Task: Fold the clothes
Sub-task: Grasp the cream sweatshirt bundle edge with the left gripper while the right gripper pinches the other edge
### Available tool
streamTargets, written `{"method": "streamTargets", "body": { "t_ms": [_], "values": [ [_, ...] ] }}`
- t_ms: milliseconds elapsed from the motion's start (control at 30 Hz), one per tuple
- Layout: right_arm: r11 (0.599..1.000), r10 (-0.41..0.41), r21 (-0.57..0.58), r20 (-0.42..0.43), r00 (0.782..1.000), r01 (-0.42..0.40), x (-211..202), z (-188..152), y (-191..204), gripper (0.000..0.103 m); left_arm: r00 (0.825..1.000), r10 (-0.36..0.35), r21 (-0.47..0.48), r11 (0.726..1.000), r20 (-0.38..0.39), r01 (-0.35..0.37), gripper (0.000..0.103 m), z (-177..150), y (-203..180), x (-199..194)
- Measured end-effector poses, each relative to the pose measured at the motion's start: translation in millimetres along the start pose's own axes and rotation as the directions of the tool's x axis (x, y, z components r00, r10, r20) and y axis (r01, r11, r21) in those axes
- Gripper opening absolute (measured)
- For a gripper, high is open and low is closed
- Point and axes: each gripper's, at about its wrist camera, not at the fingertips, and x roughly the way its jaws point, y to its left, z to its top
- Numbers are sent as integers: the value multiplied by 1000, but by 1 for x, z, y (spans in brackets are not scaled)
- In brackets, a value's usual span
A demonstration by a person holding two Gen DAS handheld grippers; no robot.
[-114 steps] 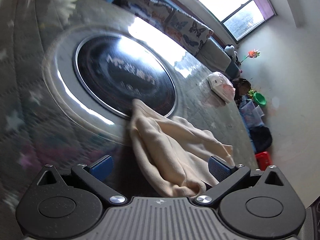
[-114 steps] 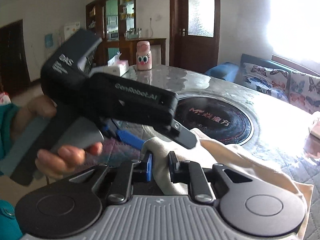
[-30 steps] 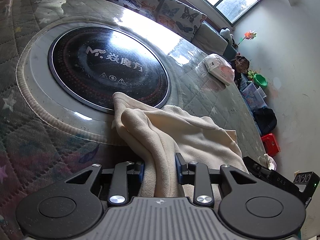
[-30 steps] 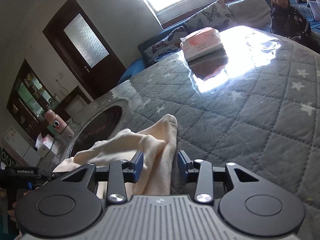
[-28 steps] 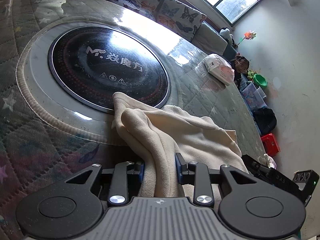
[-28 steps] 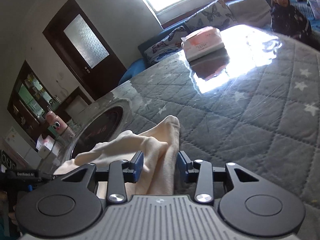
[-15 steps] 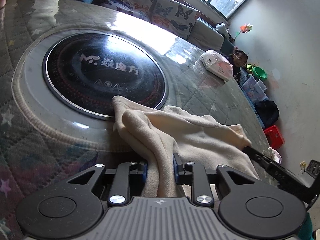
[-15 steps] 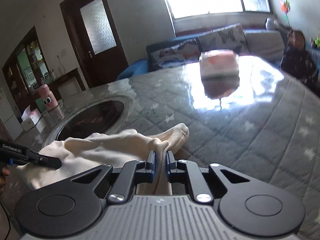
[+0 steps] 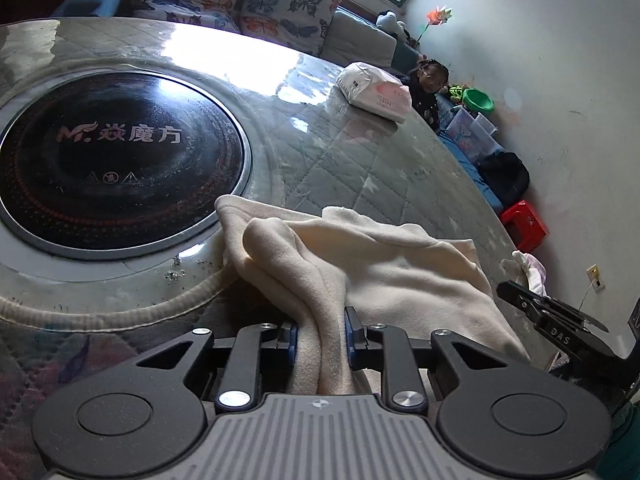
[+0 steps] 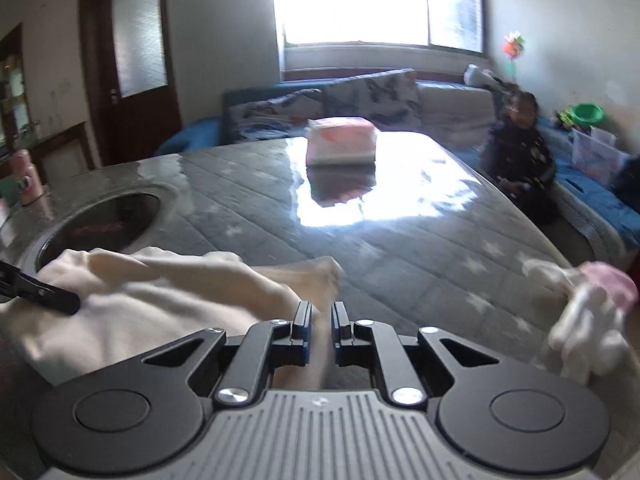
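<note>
Two claws each pinch the same cream cloth. The left claw has its blue pads squeezed tight on a thick bunched fold of the cloth. The right claw is almost closed, with a thin bit of the cloth caught between its pads. In the left view the right claw shows as a black tip at the right edge of the cloth. The cloth lies crumpled on the near part of a grey quilted table with small stars on it. Its far left corner touches the rim of a round black cooker plate set in the table. Far across the table sits a white and pink pack. At the near right edge lies a small pink and white bundle, blurry here.
</note>
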Motion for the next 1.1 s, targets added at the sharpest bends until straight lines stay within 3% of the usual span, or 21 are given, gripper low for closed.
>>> {"method": "streamTargets", "body": {
  "t_ms": [67, 267, 400, 633, 967, 1100],
  "values": [
    [1000, 15, 0, 25, 1000, -15, -10, -2, 1, 10, 1000, -1, -2, 1000, -3, 1, 24, -1, 2, 0],
    [982, 132, -144, 87, 987, -118, -19, -16, 39, 10, 1000, 3, -5, 1000, -1, -3, 25, 0, 2, 0],
    [979, 133, -169, 85, 987, -117, -7, -43, 41, 9, 1000, -1, -12, 1000, -4, 1, 27, 0, 4, -1],
    [976, 153, -169, 72, 986, -139, -11, -19, 39, 10, 1000, 4, -10, 1000, -10, -5, 28, 2, 3, 0],
    [967, 159, -188, -78, 984, -171, 46, 16, 40, 11, 1000, 23, -52, 998, 19, -22, 39, 2, 16, -11],
    [944, 225, -223, -103, 969, -243, 55, 29, 66, 12, 1000, 6, -65, 998, 22, -4, 39, 2, 21, -12]
  ]
}}
